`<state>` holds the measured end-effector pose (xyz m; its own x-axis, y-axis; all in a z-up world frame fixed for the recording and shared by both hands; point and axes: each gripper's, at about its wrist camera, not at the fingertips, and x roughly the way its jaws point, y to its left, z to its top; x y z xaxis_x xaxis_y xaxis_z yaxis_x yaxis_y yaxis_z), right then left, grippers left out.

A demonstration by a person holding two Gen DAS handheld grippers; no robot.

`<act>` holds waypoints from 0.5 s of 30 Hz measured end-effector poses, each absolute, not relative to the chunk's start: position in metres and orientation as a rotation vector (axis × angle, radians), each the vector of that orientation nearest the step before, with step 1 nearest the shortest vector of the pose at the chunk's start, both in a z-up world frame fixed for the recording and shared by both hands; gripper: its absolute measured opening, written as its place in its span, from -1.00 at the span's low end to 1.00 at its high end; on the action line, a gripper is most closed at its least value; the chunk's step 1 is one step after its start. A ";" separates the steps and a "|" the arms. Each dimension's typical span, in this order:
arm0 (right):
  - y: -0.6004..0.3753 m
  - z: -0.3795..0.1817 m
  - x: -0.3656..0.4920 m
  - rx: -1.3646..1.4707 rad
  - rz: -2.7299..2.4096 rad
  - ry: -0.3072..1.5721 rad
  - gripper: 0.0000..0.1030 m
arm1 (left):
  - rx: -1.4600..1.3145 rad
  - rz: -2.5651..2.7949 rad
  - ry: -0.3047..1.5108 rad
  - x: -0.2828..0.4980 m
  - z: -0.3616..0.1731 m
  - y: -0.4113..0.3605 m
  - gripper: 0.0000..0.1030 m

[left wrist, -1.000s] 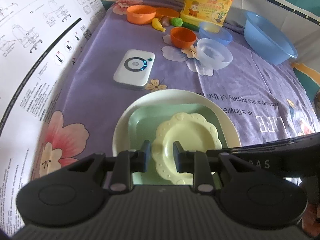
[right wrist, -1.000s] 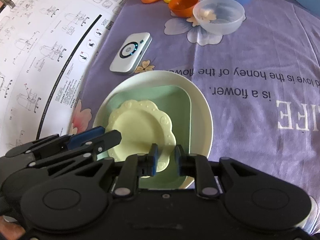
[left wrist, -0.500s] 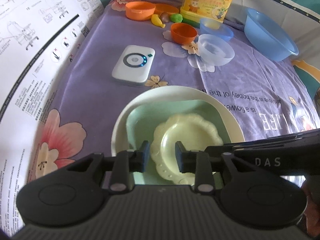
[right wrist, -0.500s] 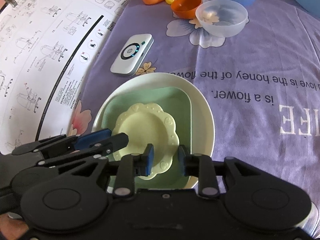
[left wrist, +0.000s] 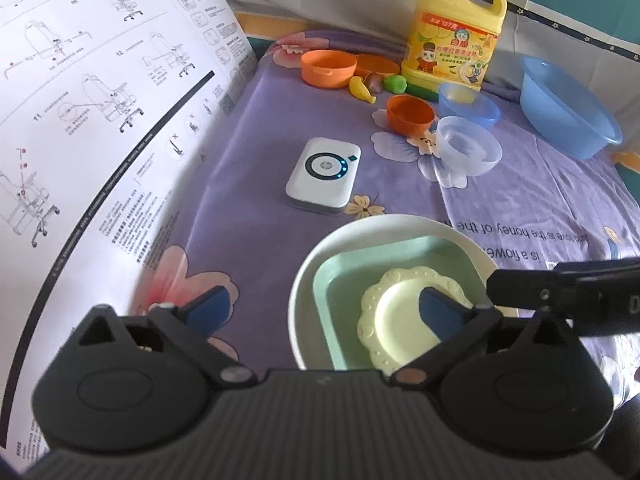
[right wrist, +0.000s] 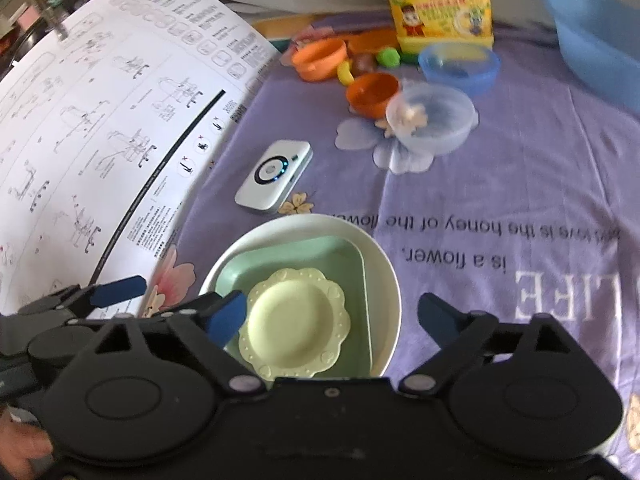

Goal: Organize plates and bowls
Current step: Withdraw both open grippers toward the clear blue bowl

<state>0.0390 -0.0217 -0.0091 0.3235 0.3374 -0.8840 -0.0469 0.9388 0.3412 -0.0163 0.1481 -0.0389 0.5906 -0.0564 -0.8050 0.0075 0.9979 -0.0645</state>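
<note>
A small yellow scalloped plate [left wrist: 396,312] [right wrist: 296,320] lies in a green square plate [left wrist: 344,280] [right wrist: 280,260], which sits in a round cream plate [left wrist: 360,236] [right wrist: 384,272]. My left gripper [left wrist: 324,308] hangs just above the stack's left side. Its jaws are opening wide and nothing is pressed between them. My right gripper [right wrist: 332,312] hovers over the stack's near edge. Its jaws are also opening, with the yellow plate below them untouched. One left pad [right wrist: 116,292] shows in the right wrist view.
Further back on the purple cloth are a clear bowl [left wrist: 468,150], an orange bowl [left wrist: 410,114], a small blue bowl [left wrist: 468,106], an orange pot [left wrist: 328,68] and a blue basin [left wrist: 568,108]. A white device [left wrist: 324,174], a yellow bottle [left wrist: 452,40] and an instruction sheet [left wrist: 100,120] are nearby.
Both pairs of jaws were narrow at the yellow plate's rim and have swung wide. The plate has been let go and rests in the green plate. Both grippers rose slightly.
</note>
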 end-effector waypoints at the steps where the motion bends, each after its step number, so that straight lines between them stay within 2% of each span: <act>1: -0.021 -0.007 0.037 0.256 0.259 1.213 0.96 | -0.054 -0.039 0.943 -0.017 -0.039 0.147 1.00; 15: -0.028 0.002 0.025 0.195 0.284 1.186 1.00 | 0.014 -0.044 0.954 -0.027 -0.033 0.132 1.00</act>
